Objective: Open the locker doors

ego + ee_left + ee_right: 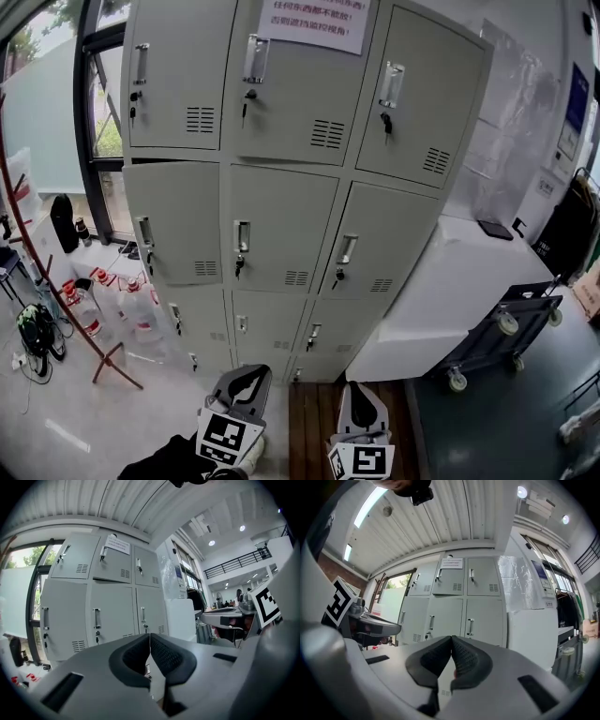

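Left claw (250, 373), right claw (360, 387): grey moulded plastic, ribbed black pads (165, 656) pressed together, empty. Pale grey sheet-metal lockers (281, 234): flat louvred doors, chrome handles (256, 58).

Daylight pours in through the window (105, 136) at left — ceiling spots (212, 543) glare white. Fisheye bends every edge into dark corners; the head view looks soft.

Left claw (251, 373) and right claw (360, 388) sit side by side, each with its jaws pressed together.
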`<action>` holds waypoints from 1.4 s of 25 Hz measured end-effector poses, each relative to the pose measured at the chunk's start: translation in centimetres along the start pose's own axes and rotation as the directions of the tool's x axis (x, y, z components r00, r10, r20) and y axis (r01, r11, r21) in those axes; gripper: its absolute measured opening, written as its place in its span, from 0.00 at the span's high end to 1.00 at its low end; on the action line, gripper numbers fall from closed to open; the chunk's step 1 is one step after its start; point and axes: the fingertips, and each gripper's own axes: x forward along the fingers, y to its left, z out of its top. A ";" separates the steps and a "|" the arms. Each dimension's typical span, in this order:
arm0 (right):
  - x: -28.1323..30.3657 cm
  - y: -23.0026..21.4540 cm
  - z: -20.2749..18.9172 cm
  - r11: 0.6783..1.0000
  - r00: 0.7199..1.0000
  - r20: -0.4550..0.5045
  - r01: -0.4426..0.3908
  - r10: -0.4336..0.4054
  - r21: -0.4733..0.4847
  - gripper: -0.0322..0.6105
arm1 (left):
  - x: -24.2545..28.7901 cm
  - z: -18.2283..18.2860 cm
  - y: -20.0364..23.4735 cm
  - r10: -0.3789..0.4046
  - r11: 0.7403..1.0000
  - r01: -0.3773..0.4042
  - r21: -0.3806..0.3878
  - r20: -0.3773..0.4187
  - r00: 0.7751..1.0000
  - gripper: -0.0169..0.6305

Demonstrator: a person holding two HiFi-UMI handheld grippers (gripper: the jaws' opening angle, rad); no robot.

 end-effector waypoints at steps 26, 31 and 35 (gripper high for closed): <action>27.6 -7.9 -3.7 0.996 0.993 -0.082 0.076 -0.080 -0.051 0.92 | 25.4 1.0 13.5 -0.121 0.993 0.121 -0.018 -0.008 0.993 0.94; 31.3 -8.5 -3.5 0.998 0.997 -0.051 0.059 -0.061 -0.027 0.75 | 27.9 0.7 14.9 -0.134 0.991 0.134 -0.001 0.026 0.991 0.94; 33.8 -8.8 -3.3 0.998 0.997 -0.057 0.053 -0.055 -0.044 0.70 | 29.0 0.5 15.7 -0.138 0.990 0.139 -0.005 0.021 0.990 0.94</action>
